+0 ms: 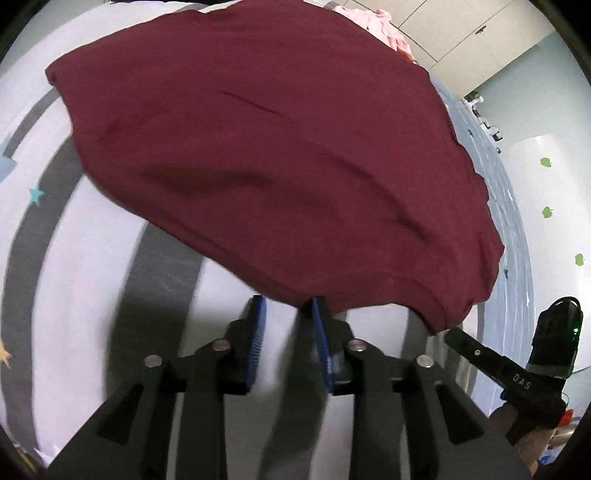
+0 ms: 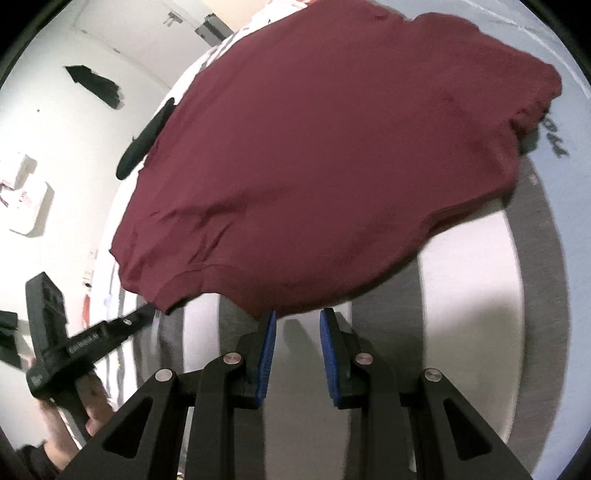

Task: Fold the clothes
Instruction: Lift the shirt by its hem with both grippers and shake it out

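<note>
- The left tool (image 1: 286,308) stands with its blue-padded jaws parted and nothing between them; the tips sit at the near hem of the maroon garment (image 1: 273,158), the right pad just under the edge, though whether it touches cannot be told.
- The right tool (image 2: 297,321) is likewise released, jaws apart and empty, with its left pad tip at the garment's near edge.
- The maroon garment lies folded and fairly flat on a bed sheet (image 1: 92,295) with broad grey and white stripes and small star prints.
- In the left wrist view its long axis runs from upper left to lower right, with the ribbed hem nearest the tools and bunched at the lower right corner.
- In the right wrist view the hem corner lies at lower left, just beside the left tool's finger.
- Writing: "DAS" shows on the right tool's body in the left wrist view; the lettering on the left tool in the right wrist view is too blurred to read.
- A pink cloth (image 1: 380,26) lies beyond the garment's far edge.
</note>
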Available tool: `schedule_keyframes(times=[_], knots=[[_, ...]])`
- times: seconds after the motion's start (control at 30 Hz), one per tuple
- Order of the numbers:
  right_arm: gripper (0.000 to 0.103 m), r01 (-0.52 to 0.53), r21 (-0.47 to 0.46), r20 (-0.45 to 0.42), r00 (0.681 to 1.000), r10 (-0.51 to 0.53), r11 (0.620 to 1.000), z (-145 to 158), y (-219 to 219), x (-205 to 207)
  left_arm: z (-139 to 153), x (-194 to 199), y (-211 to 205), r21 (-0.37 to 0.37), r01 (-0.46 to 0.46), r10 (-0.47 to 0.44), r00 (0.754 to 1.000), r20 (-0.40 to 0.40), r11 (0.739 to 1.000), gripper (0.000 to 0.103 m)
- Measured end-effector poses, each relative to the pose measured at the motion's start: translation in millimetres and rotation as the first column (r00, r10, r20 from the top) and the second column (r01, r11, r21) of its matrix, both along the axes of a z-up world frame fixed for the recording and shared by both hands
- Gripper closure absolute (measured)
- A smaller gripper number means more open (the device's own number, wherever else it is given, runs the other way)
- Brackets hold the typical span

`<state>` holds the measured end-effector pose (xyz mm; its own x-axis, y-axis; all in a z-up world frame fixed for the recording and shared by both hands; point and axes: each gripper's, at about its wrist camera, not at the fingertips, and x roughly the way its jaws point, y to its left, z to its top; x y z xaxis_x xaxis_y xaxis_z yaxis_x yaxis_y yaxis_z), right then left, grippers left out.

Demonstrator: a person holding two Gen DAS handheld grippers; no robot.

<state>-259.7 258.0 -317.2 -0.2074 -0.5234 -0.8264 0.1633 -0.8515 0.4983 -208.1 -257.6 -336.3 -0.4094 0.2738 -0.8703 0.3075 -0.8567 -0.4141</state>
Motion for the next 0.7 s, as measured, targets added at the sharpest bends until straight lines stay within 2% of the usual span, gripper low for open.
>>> schedule_keyframes(times=[0.07,0.3,0.47,0.7], knots=[[0.080,0.006,-0.021,0.008,1.000,-0.006,1.000,-2.4,-7.9,-2.6,-0.6,-2.4,2.5,0.013,-0.008,0.008,1.000,-0.011,1.000,0.063],[0.080,0.077,-0.077,0.042,0.996,-0.074,0.994,-11.3,-3.1,-7.2,-8.3,-14.6,0.1,0.037,-0.053,0.053,0.999,0.001,0.998,0.063],[0.081,0.090,-0.088,0.075,0.994,-0.083,0.992,-15.7,-0.4,-7.3,-8.6,-9.6,12.0,-0.018,-0.035,0.035,0.999,0.023,0.999,0.064],[0.079,0.086,-0.049,0.074,0.994,-0.083,0.995,-16.7,-7.3,-12.4,-12.7,-11.9,16.4,-0.057,-0.037,0.039,0.998,0.043,0.998,0.063]])
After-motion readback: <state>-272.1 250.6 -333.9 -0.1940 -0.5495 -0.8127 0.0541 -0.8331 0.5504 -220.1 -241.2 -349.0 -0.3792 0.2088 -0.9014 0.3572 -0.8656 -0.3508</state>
